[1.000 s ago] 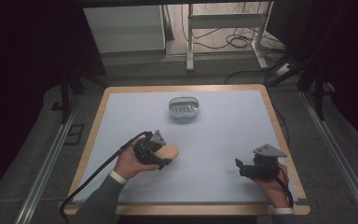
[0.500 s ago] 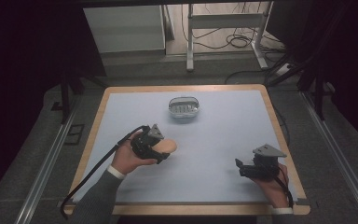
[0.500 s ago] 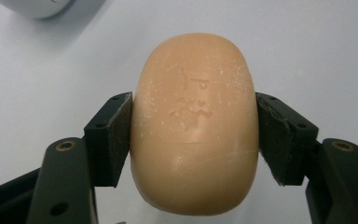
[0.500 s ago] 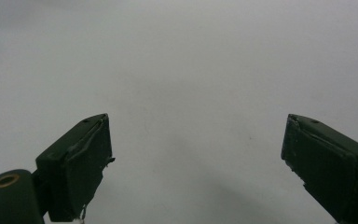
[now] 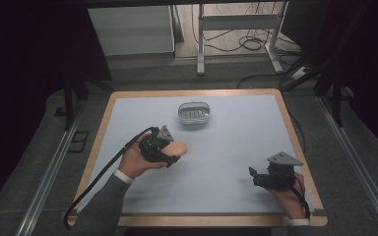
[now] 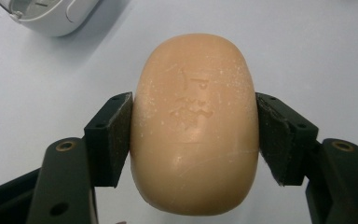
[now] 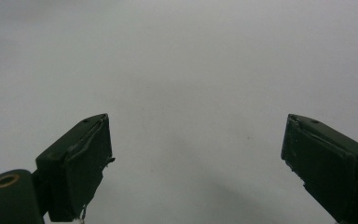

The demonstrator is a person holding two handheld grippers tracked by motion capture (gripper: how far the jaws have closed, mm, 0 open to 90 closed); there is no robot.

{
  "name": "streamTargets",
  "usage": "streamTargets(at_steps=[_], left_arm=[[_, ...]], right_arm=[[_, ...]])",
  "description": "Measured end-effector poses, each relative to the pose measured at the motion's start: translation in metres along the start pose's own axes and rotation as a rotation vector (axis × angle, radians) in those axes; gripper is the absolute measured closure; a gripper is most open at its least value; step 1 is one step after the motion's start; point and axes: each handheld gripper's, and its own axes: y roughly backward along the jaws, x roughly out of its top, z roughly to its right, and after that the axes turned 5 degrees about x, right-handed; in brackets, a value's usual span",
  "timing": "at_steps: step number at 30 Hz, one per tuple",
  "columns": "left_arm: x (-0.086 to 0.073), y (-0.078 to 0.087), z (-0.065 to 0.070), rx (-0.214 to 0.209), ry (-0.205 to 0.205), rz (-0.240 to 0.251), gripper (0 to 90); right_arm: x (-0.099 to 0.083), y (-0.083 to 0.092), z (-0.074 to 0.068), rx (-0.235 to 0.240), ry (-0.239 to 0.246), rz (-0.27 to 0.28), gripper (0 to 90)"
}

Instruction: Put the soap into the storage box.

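Note:
A peach-coloured oval bar of soap [image 6: 195,122] sits between both pads of my left gripper [image 6: 195,140], which is shut on its sides. In the high view the soap [image 5: 178,148] sticks out of the left gripper [image 5: 170,152] over the left middle of the pale blue mat. A grey soap dish [image 5: 194,113] with a ribbed floor stands farther back near the mat's centre; its corner [image 6: 51,16] shows at the upper left of the left gripper view. My right gripper [image 5: 254,177] rests low at the front right, and its jaws stand wide apart over bare mat [image 7: 196,154].
The pale blue mat [image 5: 236,147] lies on a wooden-edged table [image 5: 295,123]. A black cable [image 5: 98,177] trails from the left gripper toward the front left corner. Beyond the table stand metal frame legs and floor cables.
My left hand has shifted slightly toward the back with the soap held in it. The right hand has stayed where it was.

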Motion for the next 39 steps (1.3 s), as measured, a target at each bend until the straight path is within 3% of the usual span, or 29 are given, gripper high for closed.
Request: streamTargets(at_steps=[14,31,39], left_arm=[[0.001,-0.002,-0.016,0.000,0.035,0.003,33.1],[0.018,0.000,-0.021,0.030,0.003,-0.006,33.1],[0.021,-0.001,-0.026,0.034,0.007,-0.001,33.1]], right_arm=[[0.000,-0.001,0.000,0.001,0.000,-0.004,8.3],[-0.001,-0.001,0.002,-0.002,-0.002,-0.004,8.4],[-0.002,-0.001,0.002,-0.004,-0.001,-0.004,8.4]])
